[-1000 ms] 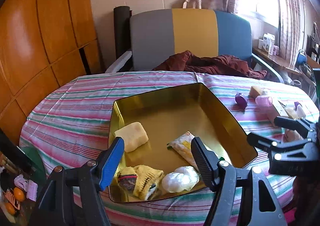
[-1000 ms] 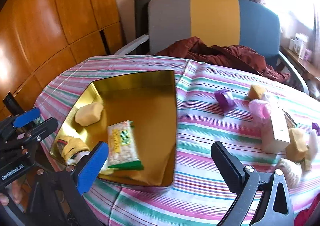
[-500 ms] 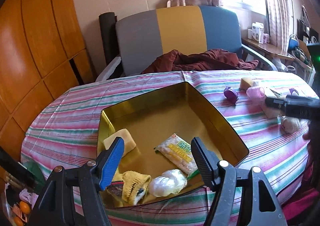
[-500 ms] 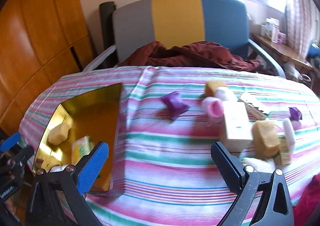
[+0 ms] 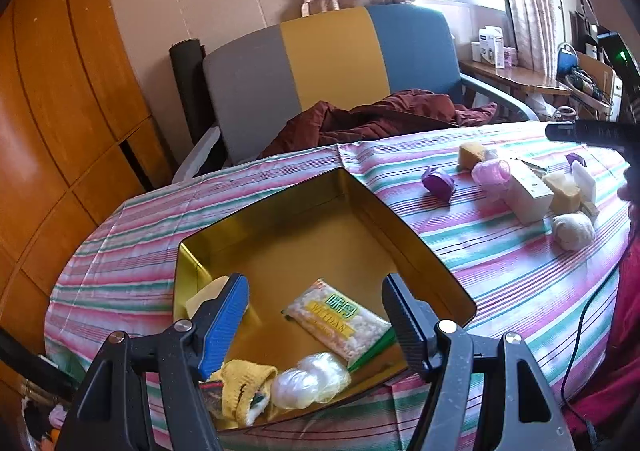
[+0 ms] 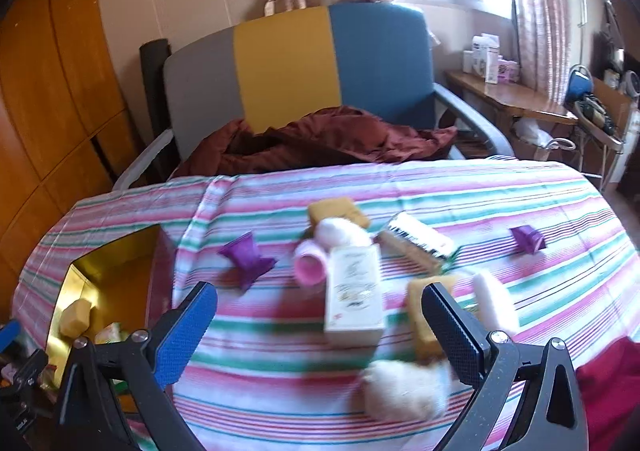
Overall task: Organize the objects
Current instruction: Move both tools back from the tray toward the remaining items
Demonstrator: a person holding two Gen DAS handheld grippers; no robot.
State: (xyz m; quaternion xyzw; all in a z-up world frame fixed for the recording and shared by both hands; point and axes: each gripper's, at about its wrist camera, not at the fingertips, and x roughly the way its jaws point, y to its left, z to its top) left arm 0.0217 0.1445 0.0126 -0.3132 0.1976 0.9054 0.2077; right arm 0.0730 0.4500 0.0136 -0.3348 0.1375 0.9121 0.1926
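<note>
Now the right gripper (image 6: 320, 327), jaws wide and empty, should settle squarely over the white box (image 6: 354, 293) before closing.

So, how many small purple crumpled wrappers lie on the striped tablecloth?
2. One small purple crumpled wrapper lies between the gold tin and the pink roller; the other purple wrapper lies far right. More may be hidden.

We see a gold tin tray (image 5: 424, 247) on the striped cloth holding a snack packet (image 5: 340, 317), yellow sock (image 5: 244, 387) and clear bag (image 5: 308, 381); beside it lie a white box (image 6: 354, 295), purple cups (image 6: 246, 255) and sponges (image 6: 338, 211)
</note>
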